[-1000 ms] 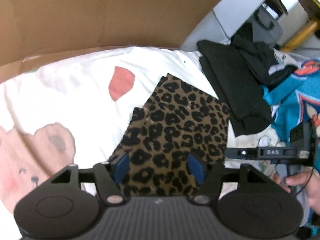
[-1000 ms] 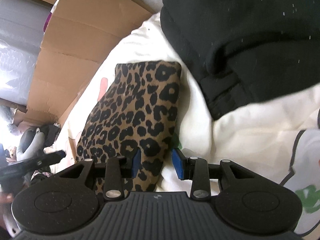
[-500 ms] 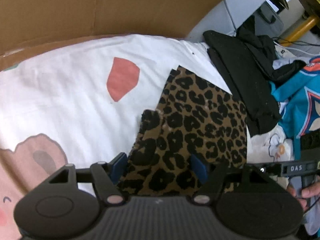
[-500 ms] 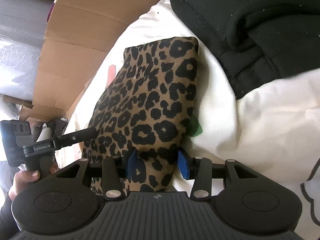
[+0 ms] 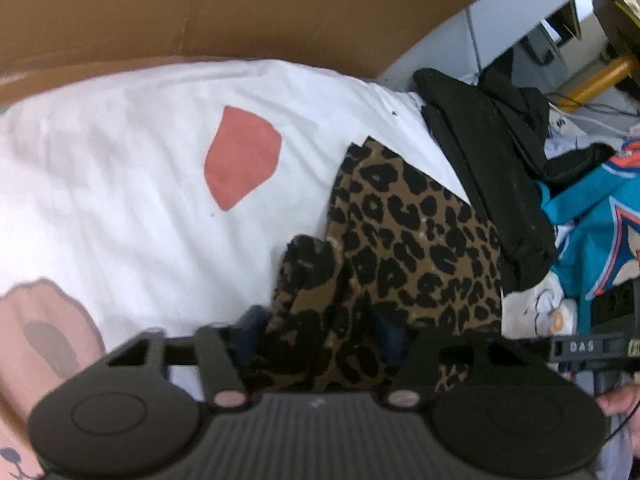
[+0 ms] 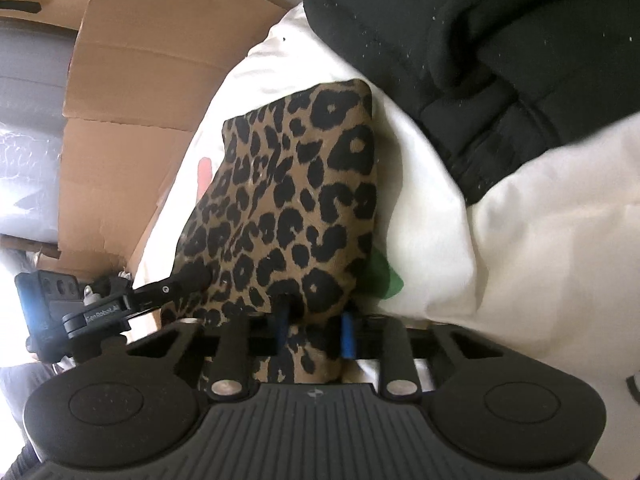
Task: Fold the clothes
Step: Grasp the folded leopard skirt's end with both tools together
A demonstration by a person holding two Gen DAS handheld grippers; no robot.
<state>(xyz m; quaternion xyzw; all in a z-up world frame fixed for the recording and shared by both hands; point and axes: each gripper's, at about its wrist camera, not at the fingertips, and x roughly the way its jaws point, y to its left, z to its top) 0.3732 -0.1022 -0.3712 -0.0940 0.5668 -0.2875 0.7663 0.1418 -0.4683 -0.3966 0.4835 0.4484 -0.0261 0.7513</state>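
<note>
A folded leopard-print cloth lies on a white bed sheet. My left gripper is down on the cloth's near left corner. Its jaws are closing, and a raised bunch of fabric is squeezed between the blue pads. My right gripper holds the near right edge. Its jaws are closing too, and a narrow pinch of cloth sits between its pads. The left gripper's finger touches the cloth at the left of the right wrist view. The right gripper's finger shows at the right of the left wrist view.
A black garment lies right beside the cloth's far right side. A teal jersey lies further right. Cardboard panels stand behind the bed. A person's hand grips the right tool.
My left gripper sank onto the cloth's near corner and narrowed, bunching the fabric up. My right gripper's jaws drew together on the near edge of the cloth.
</note>
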